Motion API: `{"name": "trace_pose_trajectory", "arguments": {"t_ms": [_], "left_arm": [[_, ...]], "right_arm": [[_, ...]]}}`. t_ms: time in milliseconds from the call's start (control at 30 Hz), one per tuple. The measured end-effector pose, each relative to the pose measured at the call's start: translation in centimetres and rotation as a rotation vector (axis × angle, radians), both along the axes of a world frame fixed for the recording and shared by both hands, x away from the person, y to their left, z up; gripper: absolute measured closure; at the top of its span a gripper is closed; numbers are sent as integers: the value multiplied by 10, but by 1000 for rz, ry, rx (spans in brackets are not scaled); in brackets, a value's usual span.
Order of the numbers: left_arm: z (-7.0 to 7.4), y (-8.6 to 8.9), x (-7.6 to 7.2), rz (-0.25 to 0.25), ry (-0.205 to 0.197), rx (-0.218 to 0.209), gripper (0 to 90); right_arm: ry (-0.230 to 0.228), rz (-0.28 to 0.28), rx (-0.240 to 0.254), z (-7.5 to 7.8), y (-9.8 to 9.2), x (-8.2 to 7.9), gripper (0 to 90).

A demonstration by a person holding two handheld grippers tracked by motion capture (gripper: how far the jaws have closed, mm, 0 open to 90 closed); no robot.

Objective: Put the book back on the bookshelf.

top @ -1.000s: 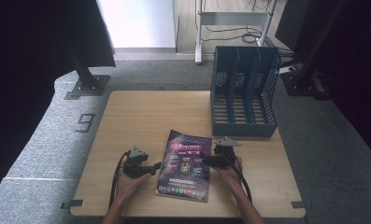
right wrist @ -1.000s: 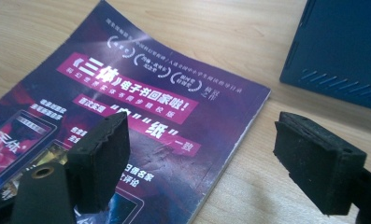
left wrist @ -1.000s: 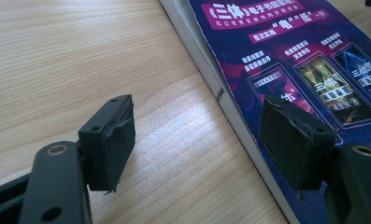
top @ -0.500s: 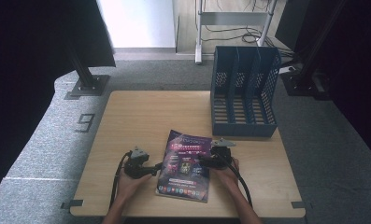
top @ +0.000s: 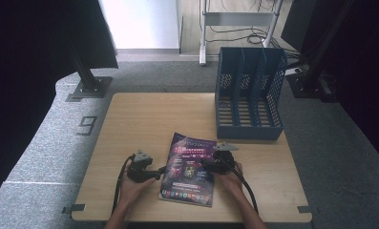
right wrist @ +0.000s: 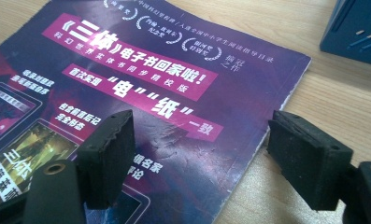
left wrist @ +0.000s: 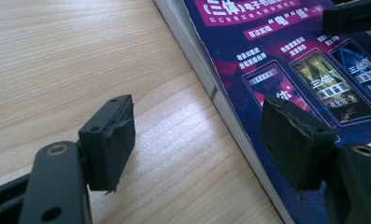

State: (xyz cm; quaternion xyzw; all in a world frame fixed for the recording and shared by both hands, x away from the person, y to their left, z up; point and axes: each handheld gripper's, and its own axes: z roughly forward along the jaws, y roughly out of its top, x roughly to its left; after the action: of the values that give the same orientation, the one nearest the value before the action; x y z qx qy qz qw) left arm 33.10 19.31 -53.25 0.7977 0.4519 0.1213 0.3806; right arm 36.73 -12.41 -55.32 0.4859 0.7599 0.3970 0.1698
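— Lying where, the magazine (top: 189, 169)?

— Lying flat on the wooden table (top: 144, 114), near the front edge, purple cover up, slightly turned so the top leans toward the blue file rack (top: 248, 95). Sitting well short of the rack, not touching it.

— And the left gripper (top: 162, 170)?

— Resting low at the magazine's left edge, held in the left hand (top: 132, 188). Straddling that edge in the left gripper view: one pad (left wrist: 112, 142) hanging over bare wood, the other over the printed cover. Standing wide apart, pressing on nothing.

— Right gripper (top: 202, 164)?

— Coming in from the right side, held in the right hand (top: 231, 180), tips over the cover. Straddling the right edge in the right gripper view: one pad (right wrist: 107, 156) over the purple print, the other over the wood just beside the worn edge. Having just been closing a little, yet standing wide, with the magazine's edge below and between the jaws, not pinched.

— Touching the paper?

— Hard telling from these angles; looking like hovering just above it.

— The rack?

— Standing upright at the table's far right, its corner showing at the top right of the right gripper view.
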Motion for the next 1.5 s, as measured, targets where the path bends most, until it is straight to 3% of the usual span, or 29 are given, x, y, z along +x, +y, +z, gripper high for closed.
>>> {"name": "trace_pose_trajectory", "arguments": {"t_ms": [333, 733, 1167, 1500], "left_arm": [[4, -2, 2, 14, -23, -10, 276], [10, -24, 16, -10, -47, -16, 276], [-1, -45, 29, -20, -34, -14, 271], [-3, -50, 36, -3, -18, -5, 263]], "right_arm": [[-1, -9, 0, 0, 0, -2, 255], [-2, -9, -3, 0, 0, -2, 257], [-4, -12, -5, 0, 0, -3, 260], [-3, -13, -4, 0, 0, -3, 262]]}}
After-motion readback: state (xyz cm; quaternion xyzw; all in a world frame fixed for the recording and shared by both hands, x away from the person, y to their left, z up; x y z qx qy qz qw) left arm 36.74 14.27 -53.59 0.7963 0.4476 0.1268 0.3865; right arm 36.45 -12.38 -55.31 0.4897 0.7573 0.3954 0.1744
